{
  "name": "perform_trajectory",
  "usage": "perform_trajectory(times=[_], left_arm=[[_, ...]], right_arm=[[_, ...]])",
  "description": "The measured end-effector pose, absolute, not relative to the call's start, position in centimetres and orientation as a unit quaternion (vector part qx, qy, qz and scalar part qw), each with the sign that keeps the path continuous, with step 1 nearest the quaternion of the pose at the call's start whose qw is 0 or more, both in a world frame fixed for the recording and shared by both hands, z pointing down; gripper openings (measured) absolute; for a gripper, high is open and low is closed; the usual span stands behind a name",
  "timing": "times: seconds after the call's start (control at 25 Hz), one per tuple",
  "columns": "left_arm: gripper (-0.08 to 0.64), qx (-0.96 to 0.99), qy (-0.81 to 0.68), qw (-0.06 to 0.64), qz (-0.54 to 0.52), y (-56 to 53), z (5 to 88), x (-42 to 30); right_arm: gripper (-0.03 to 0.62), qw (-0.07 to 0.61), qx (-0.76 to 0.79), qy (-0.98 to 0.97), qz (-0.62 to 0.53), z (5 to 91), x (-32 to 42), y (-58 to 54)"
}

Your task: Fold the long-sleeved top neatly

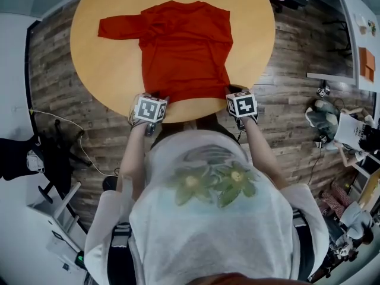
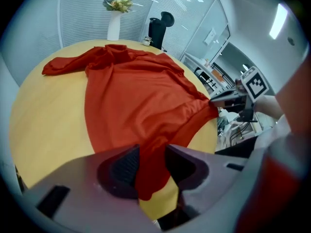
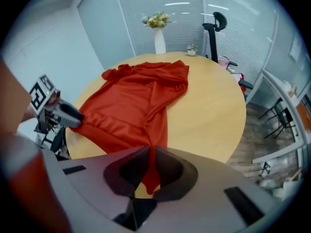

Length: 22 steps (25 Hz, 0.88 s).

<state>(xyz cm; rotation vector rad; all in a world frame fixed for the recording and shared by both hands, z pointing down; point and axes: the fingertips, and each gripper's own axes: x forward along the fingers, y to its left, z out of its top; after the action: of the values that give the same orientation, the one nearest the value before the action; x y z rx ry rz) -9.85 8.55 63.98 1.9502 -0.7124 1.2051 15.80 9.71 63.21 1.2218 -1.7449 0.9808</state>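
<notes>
A red long-sleeved top (image 1: 184, 46) lies spread on the round wooden table (image 1: 95, 64), with one sleeve (image 1: 119, 26) stretched out to the left and its hem at the near edge. My left gripper (image 1: 154, 95) is at the hem's left corner. In the left gripper view its jaws (image 2: 151, 166) stand apart with the hem hanging between them. My right gripper (image 1: 236, 91) is at the hem's right corner. In the right gripper view it (image 3: 149, 166) pinches a narrow fold of the hem (image 3: 151, 178). The other sleeve is hidden.
A white vase of flowers (image 3: 159, 39) and a black chair (image 3: 214, 30) stand beyond the table's far edge. Wooden floor (image 1: 291, 100) surrounds the table, with desks and clutter at the right (image 1: 344, 129). The person's body stands close against the near edge.
</notes>
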Motion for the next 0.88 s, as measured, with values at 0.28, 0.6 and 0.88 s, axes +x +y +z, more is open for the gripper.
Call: perform_trajectory(times=[0.28,0.6,0.88], left_arm=[[0.146,0.743,-0.272,0.349,0.502,10.2,64.6,-11.2],[0.146,0.741,-0.259,0.365,0.501,9.0,62.9,-13.5],[0.146,0.749,-0.398,0.412,0.333,-3.3,57.8,-18.4]], right_arm=[[0.139,0.350,0.456,-0.672,0.467,63.2,15.9,11.2],[0.178,0.292,0.512,-0.684,0.431,59.4,18.1,5.3],[0.176,0.263,0.517,-0.714,0.392,57.1,17.1,-2.3]])
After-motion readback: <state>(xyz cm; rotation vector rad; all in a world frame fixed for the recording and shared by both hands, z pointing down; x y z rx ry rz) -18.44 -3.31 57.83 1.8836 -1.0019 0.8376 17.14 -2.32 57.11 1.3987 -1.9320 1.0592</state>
